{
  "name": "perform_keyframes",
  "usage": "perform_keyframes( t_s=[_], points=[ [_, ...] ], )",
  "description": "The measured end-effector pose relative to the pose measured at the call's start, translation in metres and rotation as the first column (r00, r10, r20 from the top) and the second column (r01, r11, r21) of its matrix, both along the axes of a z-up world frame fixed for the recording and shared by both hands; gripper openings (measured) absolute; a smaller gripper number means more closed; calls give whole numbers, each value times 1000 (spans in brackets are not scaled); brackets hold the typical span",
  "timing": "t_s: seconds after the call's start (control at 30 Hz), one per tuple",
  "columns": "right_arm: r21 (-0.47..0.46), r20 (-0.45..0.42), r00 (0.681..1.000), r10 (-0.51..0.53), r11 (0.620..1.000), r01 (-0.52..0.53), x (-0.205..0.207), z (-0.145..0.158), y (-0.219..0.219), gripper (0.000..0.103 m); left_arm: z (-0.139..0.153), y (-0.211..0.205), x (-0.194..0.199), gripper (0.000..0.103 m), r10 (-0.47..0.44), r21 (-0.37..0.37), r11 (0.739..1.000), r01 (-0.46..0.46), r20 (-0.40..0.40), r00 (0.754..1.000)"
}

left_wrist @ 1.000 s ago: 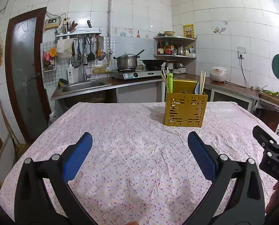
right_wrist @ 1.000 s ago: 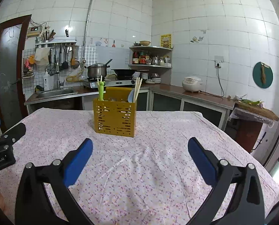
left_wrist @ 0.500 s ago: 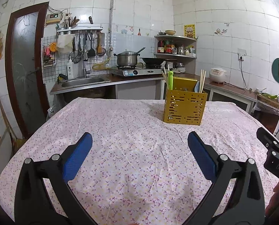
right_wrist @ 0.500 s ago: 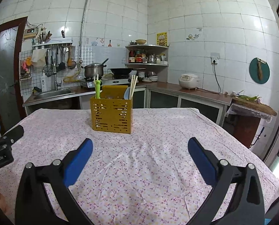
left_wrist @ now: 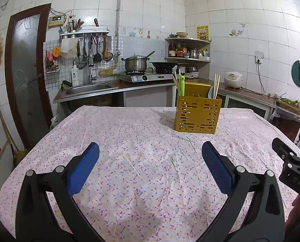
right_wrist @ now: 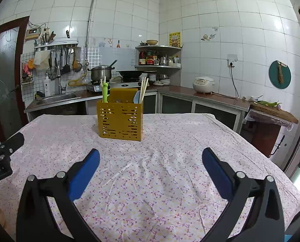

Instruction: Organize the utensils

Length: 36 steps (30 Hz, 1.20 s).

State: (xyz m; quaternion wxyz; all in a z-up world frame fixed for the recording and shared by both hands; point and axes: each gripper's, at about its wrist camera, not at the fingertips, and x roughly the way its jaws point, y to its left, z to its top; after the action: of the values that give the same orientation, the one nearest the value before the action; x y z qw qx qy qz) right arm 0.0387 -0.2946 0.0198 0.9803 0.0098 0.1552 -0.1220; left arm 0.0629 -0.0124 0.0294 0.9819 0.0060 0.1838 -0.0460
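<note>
With utensils already in the yellow caddy (left_wrist: 198, 114) on the far table (left_wrist: 129, 151), your left hand-held gripper (left_wrist: 150, 165) & right hand-held gripper (right_wrist: 151, 166) hang wide, empty; task looks done, next: pull back.

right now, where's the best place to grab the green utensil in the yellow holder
Grip the green utensil on the stretch of handle showing above the holder rim, coming down from above. It stands nearly upright in the left corner with its lower part hidden inside, so only the top is free. Chopsticks stand close beside it, so close the fingers narrowly. Both grippers are open.
</note>
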Motion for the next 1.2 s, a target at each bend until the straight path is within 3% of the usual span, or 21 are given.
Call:
perform_keyframes(
  t_s=[1.2],
  points=[
    [-2, 1, 1000, 2, 1000, -2, 3, 0, -1, 99, -2, -3, -1, 98, 2, 18, 1000, -2, 0, 1000]
  ],
)
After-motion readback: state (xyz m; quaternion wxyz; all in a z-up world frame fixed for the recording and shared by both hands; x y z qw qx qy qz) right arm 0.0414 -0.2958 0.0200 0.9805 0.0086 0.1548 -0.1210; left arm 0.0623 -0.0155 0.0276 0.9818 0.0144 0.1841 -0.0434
